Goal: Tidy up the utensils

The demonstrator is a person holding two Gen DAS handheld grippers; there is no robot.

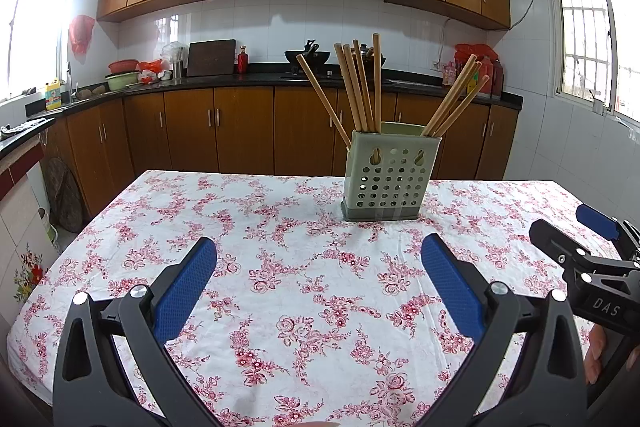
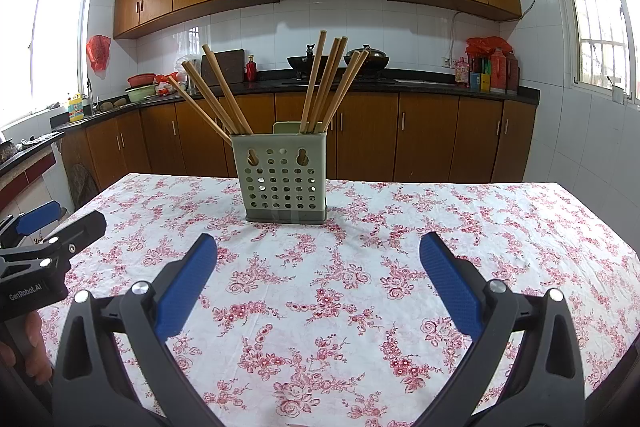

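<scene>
A pale green perforated utensil holder stands upright on the floral tablecloth, toward the table's far side. Several wooden chopsticks stand in it, fanned out to left and right. The holder and chopsticks show in the right wrist view too. My left gripper is open and empty, a little above the cloth, short of the holder. My right gripper is open and empty, also short of the holder. Each gripper shows at the edge of the other's view: the right, the left.
The table's far edge lies just behind the holder. Beyond it are brown kitchen cabinets, a black counter with a wok, bottles and bowls, and windows on both sides.
</scene>
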